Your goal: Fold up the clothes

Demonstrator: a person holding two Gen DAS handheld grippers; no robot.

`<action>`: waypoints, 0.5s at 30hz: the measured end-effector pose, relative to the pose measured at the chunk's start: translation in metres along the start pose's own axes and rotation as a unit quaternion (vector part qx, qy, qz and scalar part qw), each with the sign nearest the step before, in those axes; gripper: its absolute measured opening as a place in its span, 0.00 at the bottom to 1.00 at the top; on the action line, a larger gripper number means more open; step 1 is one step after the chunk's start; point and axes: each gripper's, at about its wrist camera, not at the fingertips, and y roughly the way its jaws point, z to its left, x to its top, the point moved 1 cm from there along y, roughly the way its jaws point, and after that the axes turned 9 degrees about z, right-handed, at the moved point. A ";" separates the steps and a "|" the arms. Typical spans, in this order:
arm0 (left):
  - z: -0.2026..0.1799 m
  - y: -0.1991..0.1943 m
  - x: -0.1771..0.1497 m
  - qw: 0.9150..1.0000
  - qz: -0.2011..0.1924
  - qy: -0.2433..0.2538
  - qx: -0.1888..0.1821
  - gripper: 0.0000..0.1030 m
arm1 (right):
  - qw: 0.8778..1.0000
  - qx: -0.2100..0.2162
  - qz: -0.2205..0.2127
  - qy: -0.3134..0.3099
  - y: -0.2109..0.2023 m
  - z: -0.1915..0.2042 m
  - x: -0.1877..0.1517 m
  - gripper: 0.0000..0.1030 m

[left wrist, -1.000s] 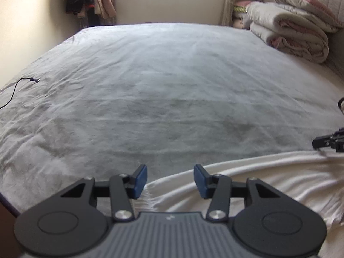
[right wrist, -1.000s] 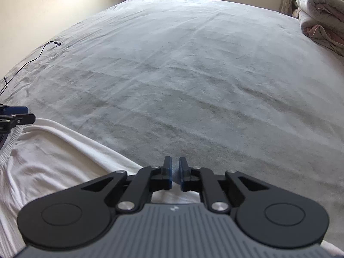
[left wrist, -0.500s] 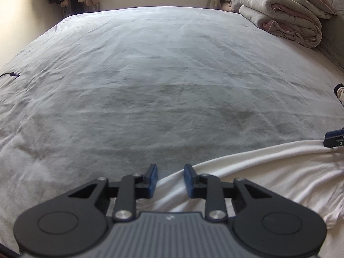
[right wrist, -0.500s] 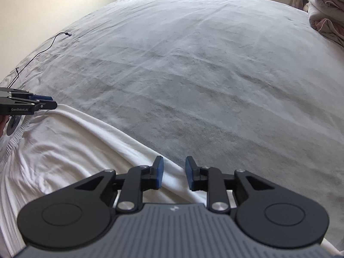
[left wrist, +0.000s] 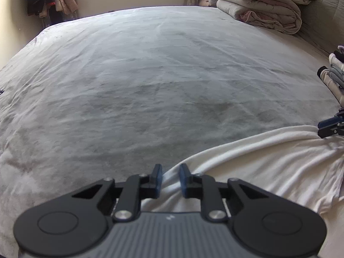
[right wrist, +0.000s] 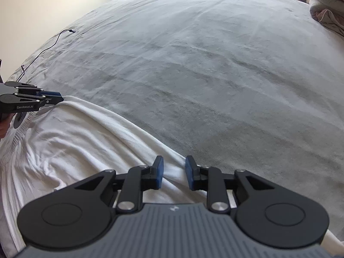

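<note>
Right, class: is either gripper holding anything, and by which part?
The left gripper pinches the white garment at its far edge, near a corner. The right gripper is closing around the same edge, not yet clearly gripping.

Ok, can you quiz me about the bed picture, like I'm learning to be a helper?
1. True or false: the white garment lies on the grey bed cover.
2. What lies near the bed's left edge in the right wrist view? A) a black cable B) a shoe C) a book
3. What is the left gripper pinching?

Key: 1 true; 2 A; 3 the white garment, at its edge.
</note>
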 end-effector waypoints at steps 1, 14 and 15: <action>-0.002 0.000 -0.001 1.000 -0.001 0.004 -0.001 0.00 | 1.000 -0.005 -0.001 -0.004 0.000 0.002 -0.001 0.04; 0.006 -0.005 -0.005 0.996 -0.068 -0.048 0.027 0.00 | 0.990 -0.121 -0.076 -0.021 0.007 0.008 0.028 0.00; 0.006 -0.005 -0.006 0.996 -0.069 -0.050 0.024 0.00 | 0.990 -0.118 -0.080 -0.015 0.007 0.007 0.029 0.00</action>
